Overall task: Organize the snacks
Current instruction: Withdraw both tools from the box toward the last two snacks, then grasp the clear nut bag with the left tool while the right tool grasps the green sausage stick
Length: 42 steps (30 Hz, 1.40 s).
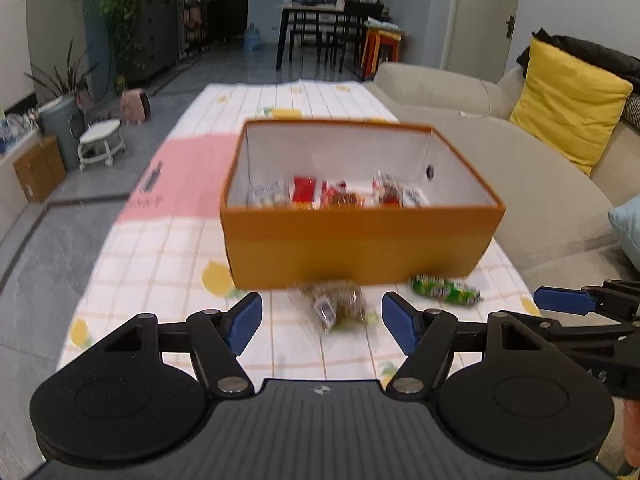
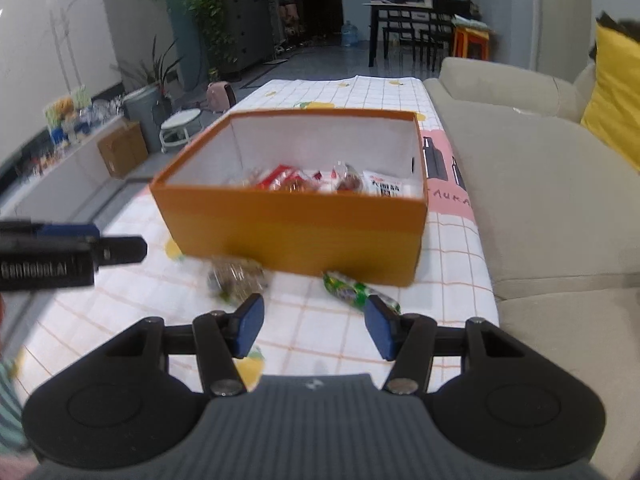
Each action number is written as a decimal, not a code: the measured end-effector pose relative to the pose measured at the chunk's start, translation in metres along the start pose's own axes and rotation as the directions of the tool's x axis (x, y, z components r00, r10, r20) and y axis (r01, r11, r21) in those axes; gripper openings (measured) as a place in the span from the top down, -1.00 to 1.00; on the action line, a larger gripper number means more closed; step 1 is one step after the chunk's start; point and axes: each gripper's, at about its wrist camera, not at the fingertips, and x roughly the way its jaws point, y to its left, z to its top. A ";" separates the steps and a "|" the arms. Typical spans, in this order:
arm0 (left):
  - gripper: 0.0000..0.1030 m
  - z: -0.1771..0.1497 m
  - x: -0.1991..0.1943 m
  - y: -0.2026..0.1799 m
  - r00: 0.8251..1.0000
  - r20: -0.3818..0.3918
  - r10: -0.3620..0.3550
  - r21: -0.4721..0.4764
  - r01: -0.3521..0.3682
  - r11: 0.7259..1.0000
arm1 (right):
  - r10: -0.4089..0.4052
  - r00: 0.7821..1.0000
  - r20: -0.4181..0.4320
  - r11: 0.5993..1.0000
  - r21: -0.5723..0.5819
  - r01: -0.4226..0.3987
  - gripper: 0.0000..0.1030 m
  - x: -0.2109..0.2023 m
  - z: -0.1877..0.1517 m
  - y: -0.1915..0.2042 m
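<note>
An orange box (image 1: 360, 240) with a white inside stands on the checked tablecloth and holds several wrapped snacks (image 1: 340, 194). In front of it lie a brown snack pack (image 1: 338, 306) and a green snack pack (image 1: 446, 290). My left gripper (image 1: 322, 322) is open and empty, with the brown pack just beyond and between its fingertips. In the right wrist view the box (image 2: 296, 232), brown pack (image 2: 236, 278) and green pack (image 2: 352, 292) show again. My right gripper (image 2: 314, 326) is open and empty, its right pad beside the green pack.
A beige sofa (image 1: 520, 168) with a yellow cushion (image 1: 568, 104) runs along the table's right side. A pink sheet (image 1: 188, 176) lies left of the box. The floor drops off to the left, with a small white stool (image 1: 102, 142). The left gripper shows at the left edge of the right wrist view (image 2: 72, 254).
</note>
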 end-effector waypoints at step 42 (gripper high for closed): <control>0.53 -0.016 0.100 -0.002 0.970 -0.226 -0.095 -0.085 0.077 0.993 | -0.035 0.986 -0.161 0.997 -0.074 0.023 0.50 0.116 -0.019 -0.021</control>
